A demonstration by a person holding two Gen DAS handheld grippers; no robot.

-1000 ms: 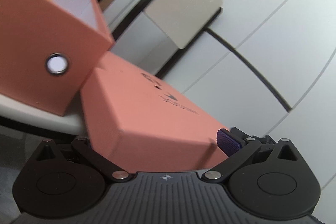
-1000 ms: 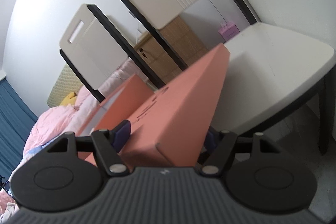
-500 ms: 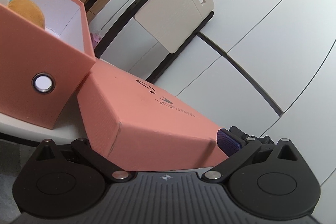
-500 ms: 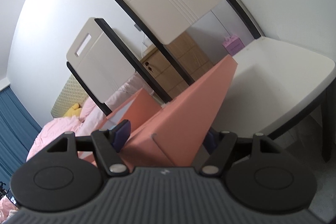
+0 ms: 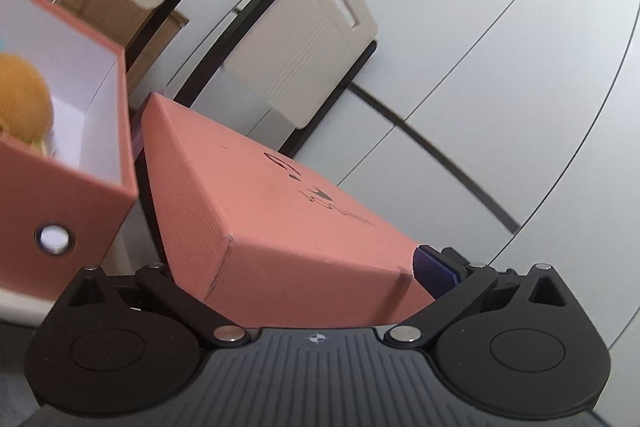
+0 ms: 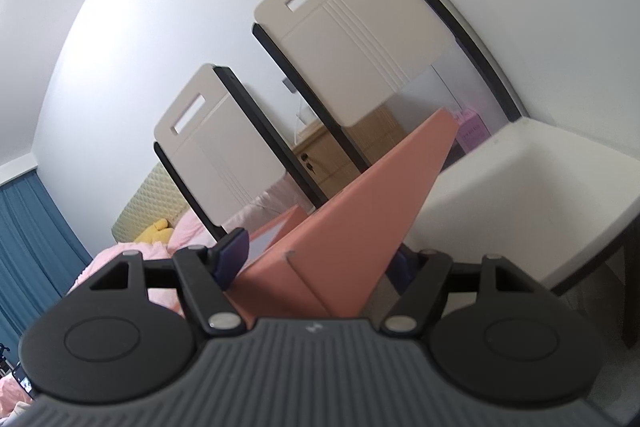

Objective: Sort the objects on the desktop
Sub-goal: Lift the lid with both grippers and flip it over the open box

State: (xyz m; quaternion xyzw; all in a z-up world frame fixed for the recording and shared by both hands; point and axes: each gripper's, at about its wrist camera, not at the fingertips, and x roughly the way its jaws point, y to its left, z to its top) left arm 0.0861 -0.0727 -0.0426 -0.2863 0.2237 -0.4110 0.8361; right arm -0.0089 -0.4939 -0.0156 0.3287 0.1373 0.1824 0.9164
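left wrist view: the left gripper (image 5: 304, 267) is clamped across one end of a salmon-pink box lid (image 5: 280, 211), its blue pad (image 5: 434, 275) pressing the lid's right side; the other finger is hidden behind the lid. the lid tilts, dark lettering on its top face. just beside it on the left stands the open pink storage box (image 5: 80, 195) with a metal-ringed hole in its front, white inside, an orange plush toy (image 5: 24, 99) lying in it. right wrist view: the right gripper (image 6: 320, 263) grips the same lid's (image 6: 360, 211) other end, held above the white table (image 6: 520, 187). two beige chair backs (image 6: 360, 35) stand behind.
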